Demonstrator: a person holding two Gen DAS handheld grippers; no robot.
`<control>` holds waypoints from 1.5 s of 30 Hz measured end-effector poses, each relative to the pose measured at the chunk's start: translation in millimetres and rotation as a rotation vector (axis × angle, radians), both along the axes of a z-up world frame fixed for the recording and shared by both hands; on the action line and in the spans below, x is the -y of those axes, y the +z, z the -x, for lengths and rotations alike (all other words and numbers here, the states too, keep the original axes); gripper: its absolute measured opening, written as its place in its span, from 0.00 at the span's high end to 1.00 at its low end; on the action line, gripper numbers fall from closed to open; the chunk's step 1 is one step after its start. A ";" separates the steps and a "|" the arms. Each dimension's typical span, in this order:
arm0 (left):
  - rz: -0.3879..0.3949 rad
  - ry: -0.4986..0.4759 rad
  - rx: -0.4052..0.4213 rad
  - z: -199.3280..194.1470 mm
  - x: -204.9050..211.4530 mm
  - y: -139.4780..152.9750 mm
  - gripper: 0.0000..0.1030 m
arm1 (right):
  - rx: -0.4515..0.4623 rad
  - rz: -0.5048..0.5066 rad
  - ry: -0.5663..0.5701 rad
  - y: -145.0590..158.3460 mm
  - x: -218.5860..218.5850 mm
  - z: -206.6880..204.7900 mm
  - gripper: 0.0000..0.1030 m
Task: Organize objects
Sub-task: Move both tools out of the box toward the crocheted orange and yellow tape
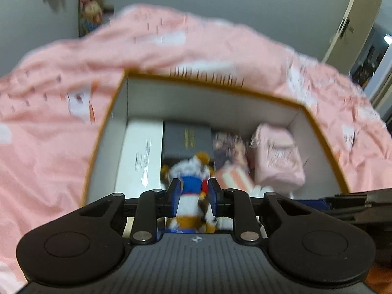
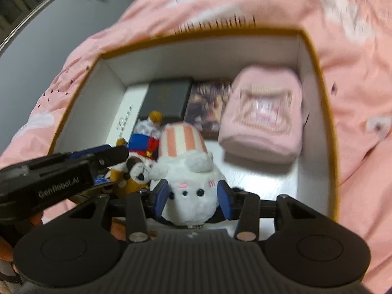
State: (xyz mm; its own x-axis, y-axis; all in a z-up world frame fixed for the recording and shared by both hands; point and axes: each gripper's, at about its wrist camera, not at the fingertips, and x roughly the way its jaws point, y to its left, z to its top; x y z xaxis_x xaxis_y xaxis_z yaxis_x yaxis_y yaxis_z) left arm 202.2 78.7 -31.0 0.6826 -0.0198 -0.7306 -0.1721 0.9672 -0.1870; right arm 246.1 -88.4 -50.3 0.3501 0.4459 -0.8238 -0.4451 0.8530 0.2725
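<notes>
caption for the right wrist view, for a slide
Right gripper shut on a white plush over an open box on pink bedding, left gripper alongside.

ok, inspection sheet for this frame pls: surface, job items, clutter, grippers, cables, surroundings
Surface: pink bedspread, rumpled.
Job's things: open box holds white carton, dark case, picture book, pink pouch.
Clutter: nothing seen.
Grippers: left gripper shut on the bear plush; right gripper shut on the white striped plush; both over the box.
Cables: nothing seen.
Surroundings: grey wall, hanging plush toys, blurred.
</notes>
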 end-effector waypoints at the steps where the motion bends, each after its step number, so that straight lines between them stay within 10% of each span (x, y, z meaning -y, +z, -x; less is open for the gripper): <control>1: -0.015 0.001 0.035 4.8 2.9 6.7 0.74 | 0.036 0.003 0.002 6.2 0.5 5.7 0.55; 14: -0.075 -0.086 0.273 69.0 54.6 50.6 0.72 | 0.485 0.072 -0.017 55.1 41.2 95.4 0.48; 34: -0.093 -0.376 0.060 88.8 110.9 -24.6 0.66 | 0.305 0.183 -0.221 -11.4 105.3 132.4 0.41; 45: -0.011 -0.374 0.028 76.8 106.9 -47.0 0.53 | 0.200 0.135 -0.260 -35.8 123.7 122.2 0.58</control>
